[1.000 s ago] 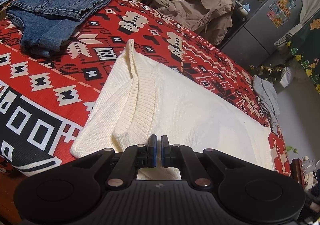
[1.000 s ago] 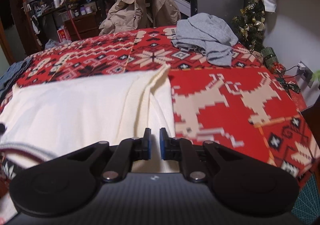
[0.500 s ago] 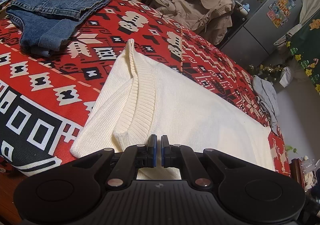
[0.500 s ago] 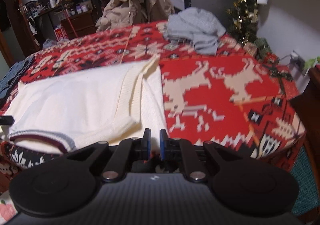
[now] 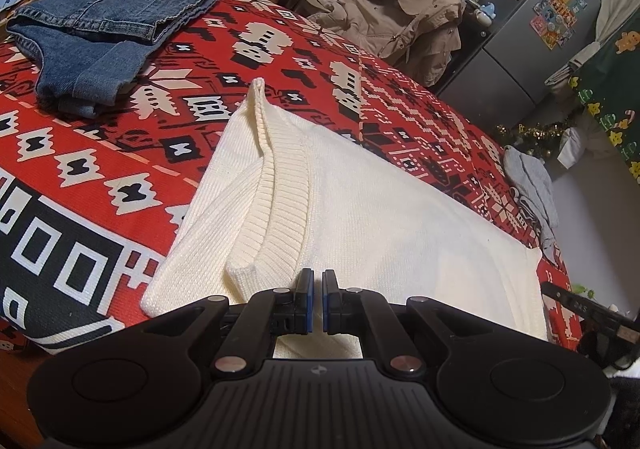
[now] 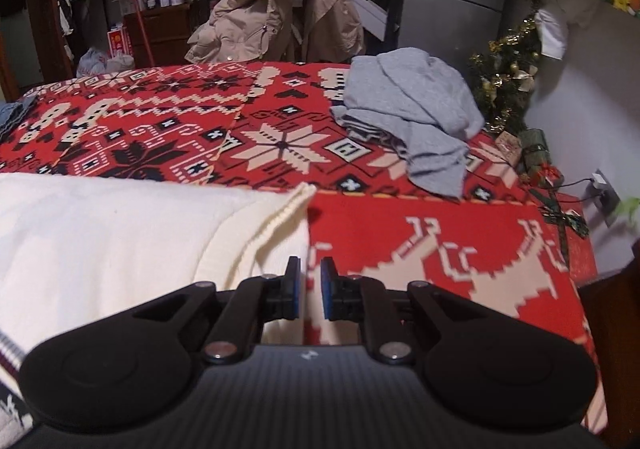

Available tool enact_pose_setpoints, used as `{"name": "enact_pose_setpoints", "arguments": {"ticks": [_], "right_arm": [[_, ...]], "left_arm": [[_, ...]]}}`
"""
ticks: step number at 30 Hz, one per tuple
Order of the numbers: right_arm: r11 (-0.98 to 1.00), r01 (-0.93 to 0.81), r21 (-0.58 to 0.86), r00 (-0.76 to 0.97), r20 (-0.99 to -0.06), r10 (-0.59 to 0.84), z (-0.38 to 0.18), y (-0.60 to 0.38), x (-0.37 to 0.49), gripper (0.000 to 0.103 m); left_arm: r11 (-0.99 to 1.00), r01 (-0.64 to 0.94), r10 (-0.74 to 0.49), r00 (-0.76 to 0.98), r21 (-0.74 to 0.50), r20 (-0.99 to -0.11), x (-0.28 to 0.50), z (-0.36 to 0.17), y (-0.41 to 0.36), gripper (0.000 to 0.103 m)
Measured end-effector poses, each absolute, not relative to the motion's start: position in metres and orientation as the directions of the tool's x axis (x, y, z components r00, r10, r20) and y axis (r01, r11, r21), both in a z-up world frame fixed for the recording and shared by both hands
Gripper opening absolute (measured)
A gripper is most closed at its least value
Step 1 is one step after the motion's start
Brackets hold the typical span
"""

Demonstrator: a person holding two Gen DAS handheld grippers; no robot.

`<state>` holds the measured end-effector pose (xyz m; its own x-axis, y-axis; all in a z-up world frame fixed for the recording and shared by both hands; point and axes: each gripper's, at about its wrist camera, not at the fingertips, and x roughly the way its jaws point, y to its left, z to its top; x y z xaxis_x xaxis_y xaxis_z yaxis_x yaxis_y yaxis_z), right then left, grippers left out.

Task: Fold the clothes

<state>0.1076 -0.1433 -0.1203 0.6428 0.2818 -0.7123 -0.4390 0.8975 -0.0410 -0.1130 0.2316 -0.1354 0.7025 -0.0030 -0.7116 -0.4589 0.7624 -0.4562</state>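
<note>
- The cream knitted sweater [image 5: 392, 217] was soft matt wool-like cloth, ribbed along its hem band.
- The red, black and white patterned blanket [image 5: 100, 153] looked a flat, matt woven fabric.
- The folded blue denim jeans [image 5: 100, 21] were coarse cloth with stitched seams.
- The crumpled grey jersey garment [image 6: 416, 109] looked thin and smooth.
- The grey metal fridge [image 5: 532, 33] had a dull sheen.

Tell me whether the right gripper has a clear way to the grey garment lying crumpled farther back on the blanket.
Probably yes. Ahead of the right gripper only bare red patterned blanket lies before the grey garment; the cream sweater sits off to its left. Nothing shows between its narrowly parted jaws. How far the stretch is cannot be judged.
</note>
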Motion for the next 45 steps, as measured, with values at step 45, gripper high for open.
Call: {"name": "enact_pose_setpoints", "arguments": {"ticks": [45], "right_arm": [[0.877,-0.458,0.148,0.585,-0.692,0.423,-0.092,-0.166,0.004,0.017]], "left_arm": [[0.63,-0.576,-0.012,0.664,-0.521,-0.748,-0.077,-0.137,0.33,0.004]]}}
